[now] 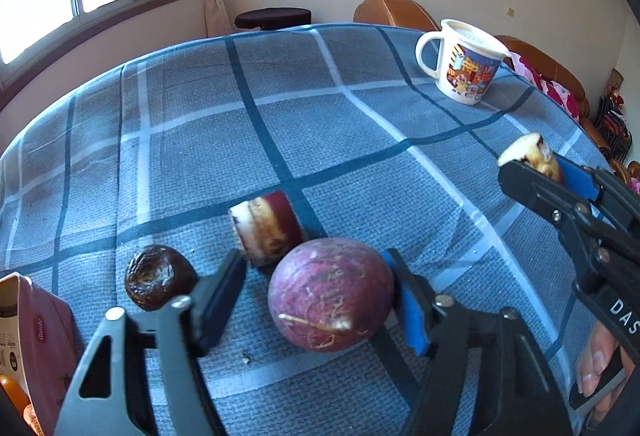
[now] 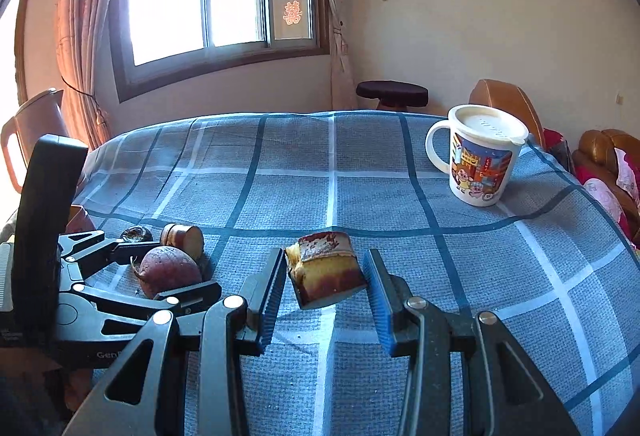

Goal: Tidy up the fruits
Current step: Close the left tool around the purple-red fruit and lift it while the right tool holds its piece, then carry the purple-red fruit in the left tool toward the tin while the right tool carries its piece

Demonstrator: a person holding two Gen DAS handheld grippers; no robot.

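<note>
- The round purple root (image 1: pixel 331 294) lies on the checked blue cloth (image 1: pixel 280 108), right between the two fingers of the left gripper (image 1: pixel 316 294); its stubby root tail points toward the camera, so what long axis it has runs roughly along the gripper's own line, not across it.
- In the left wrist view the blue pad (image 1: pixel 410 310) on one side touches the root's flank; on the other side a narrow gap appears between the black pad and the skin, so I judge the jaws closed in around the root but not yet clamped on both sides.
- Just beyond the root lies a cut cane segment (image 1: pixel 269 226), its pale cut face turned toward the window side and its axis running across the view; a dark, wrinkled round fruit (image 1: pixel 157 276) sits beside the left finger, outside the jaws.
- The left hand is plainly the nearer one for this root; the next move, as I judge it, turns on squeezing across its round middle.
- The right gripper (image 2: pixel 326 276) is clamped on a wedge of cut cane (image 2: pixel 326 274), held off the cloth, its cut face up and its length lying across the jaws.
- A lidded cartoon mug (image 2: pixel 478 156) stands well apart at the far corner; a red box (image 1: pixel 40 336) sits at the near left edge.
</note>
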